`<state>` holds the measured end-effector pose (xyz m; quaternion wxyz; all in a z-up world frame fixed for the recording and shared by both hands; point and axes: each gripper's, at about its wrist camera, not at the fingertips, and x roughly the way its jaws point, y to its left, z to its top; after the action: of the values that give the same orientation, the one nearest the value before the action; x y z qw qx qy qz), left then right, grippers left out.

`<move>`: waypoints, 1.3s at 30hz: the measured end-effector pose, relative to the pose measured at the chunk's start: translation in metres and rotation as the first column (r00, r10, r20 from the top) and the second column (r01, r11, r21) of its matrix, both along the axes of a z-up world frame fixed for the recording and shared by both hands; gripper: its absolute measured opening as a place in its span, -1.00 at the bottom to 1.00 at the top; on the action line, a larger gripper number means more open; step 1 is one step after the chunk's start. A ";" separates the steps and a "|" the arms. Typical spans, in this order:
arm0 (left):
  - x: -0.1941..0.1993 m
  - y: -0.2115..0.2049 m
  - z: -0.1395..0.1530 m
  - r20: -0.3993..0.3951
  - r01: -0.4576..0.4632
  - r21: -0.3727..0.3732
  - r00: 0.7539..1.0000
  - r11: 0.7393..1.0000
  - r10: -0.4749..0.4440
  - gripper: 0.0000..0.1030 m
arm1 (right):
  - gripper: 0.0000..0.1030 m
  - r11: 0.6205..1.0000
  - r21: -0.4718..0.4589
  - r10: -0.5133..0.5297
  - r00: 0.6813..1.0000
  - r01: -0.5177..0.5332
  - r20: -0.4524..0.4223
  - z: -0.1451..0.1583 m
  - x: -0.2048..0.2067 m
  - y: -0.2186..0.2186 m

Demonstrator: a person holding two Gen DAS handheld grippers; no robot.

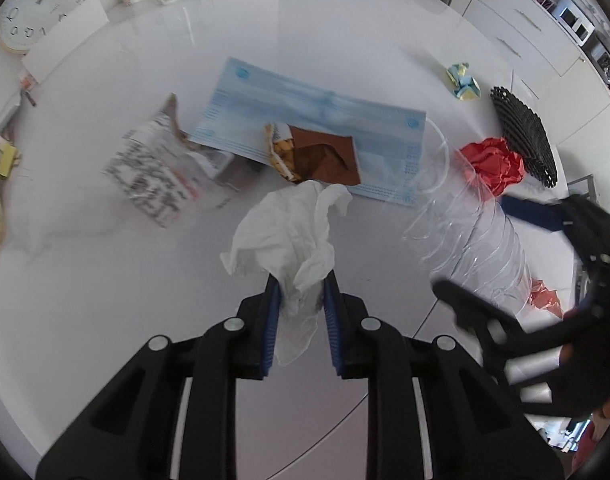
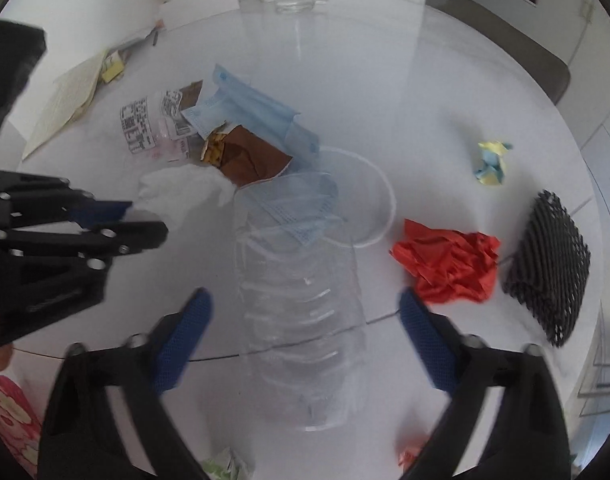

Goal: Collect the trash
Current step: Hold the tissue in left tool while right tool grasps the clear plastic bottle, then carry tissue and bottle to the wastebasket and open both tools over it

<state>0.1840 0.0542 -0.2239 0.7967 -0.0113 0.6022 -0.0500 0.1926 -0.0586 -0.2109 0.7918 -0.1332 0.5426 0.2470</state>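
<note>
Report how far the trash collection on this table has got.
Nothing looks collected yet; no bin is in view. In hand: the left tool is shut on the white tissue; the right tool straddles the clear plastic bottle, pads not yet touching. Left on the table: blue face mask, brown wrapper, printed packet, red crumpled paper, black foam net, yellow-blue scrap.

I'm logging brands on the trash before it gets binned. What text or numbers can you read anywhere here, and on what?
Wall clock: numerals "10", "9" and "8" read, the rest cut off or blurred; small brand word unreadable.
Printed label wrapper: dense black print and codes, too blurred to read.
Brown snack wrapper: no legible text.
</note>
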 end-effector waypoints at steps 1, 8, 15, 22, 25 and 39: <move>-0.001 0.002 0.003 0.005 -0.003 0.004 1.000 1.000 0.003 -0.59 | 0.26 1.000 0.004 0.005 1.000 -0.005 -0.011 -0.002 0.001 0.001; -0.010 -0.005 0.028 0.054 0.039 0.037 0.998 0.999 -0.041 -0.59 | 0.24 0.998 0.047 -0.044 0.999 0.044 -0.001 0.019 -0.015 -0.010; -0.035 -0.056 0.068 0.116 0.174 0.015 0.978 0.985 -0.175 -0.59 | 0.25 0.964 0.094 -0.252 0.968 0.250 0.013 0.057 -0.065 -0.071; -0.078 -0.142 0.089 0.137 0.374 -0.026 0.920 0.927 -0.367 -0.59 | 0.25 0.866 0.085 -0.496 0.868 0.493 0.022 0.076 -0.138 -0.166; -0.102 -0.188 0.088 0.133 0.472 -0.037 0.876 0.881 -0.464 -0.59 | 0.25 0.801 0.061 -0.597 0.802 0.595 0.023 0.074 -0.175 -0.213; -0.200 -0.373 0.062 0.090 0.748 -0.094 0.664 0.657 -0.742 -0.59 | 0.25 0.563 0.016 -0.827 0.563 0.826 0.016 0.056 -0.309 -0.369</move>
<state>-0.0160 -0.3192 -0.1622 0.7170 0.1884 0.5322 -0.4089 -0.1167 -0.4278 -0.1553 0.8217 0.1359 0.5324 -0.1515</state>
